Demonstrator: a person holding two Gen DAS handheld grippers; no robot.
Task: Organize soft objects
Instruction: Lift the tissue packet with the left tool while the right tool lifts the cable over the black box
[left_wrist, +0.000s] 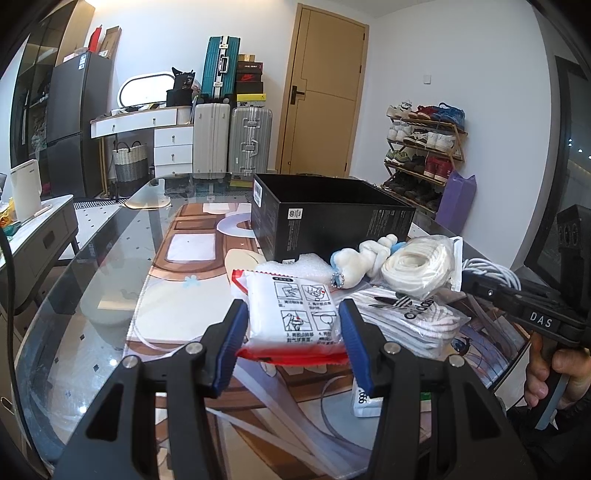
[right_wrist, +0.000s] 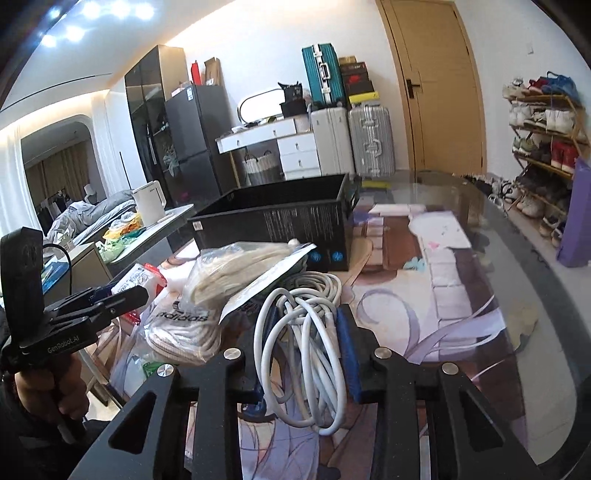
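- Left gripper (left_wrist: 293, 328): blue pads flank a white packet with red edges (left_wrist: 291, 317), touching it on both sides — it reads as gripped, packet apparently held up off the mat, long axis running away from the camera.
- Right gripper (right_wrist: 306, 350): closed narrow on a coil of white cable (right_wrist: 303, 354); loops hang between and below the pads, over the printed table mat (right_wrist: 443, 295).
- Just beyond the packet: a bagged adidas item (left_wrist: 413, 314), a bagged bundle of white cord (left_wrist: 417, 269), a small white-and-blue plush (left_wrist: 364, 260), bubble wrap (left_wrist: 295, 267) — all heaped together, touching.
- Farther: open black box (left_wrist: 325, 221) on the mat, directly ahead of the left gripper, ahead and slightly left of the right one. Judgement: box is the likely destination; the coming move is forward and up over the near wall. The left hand looks the nearer.
- Views differ — the left camera shows the plush and the right tool's handle and hand (left_wrist: 554, 373); the right camera hides the plush behind the bags and shows more of the box's long side. Neither view shows the box's floor.
- Far: suitcases (left_wrist: 232, 136), door (left_wrist: 325, 88), shoe rack (left_wrist: 424, 147).
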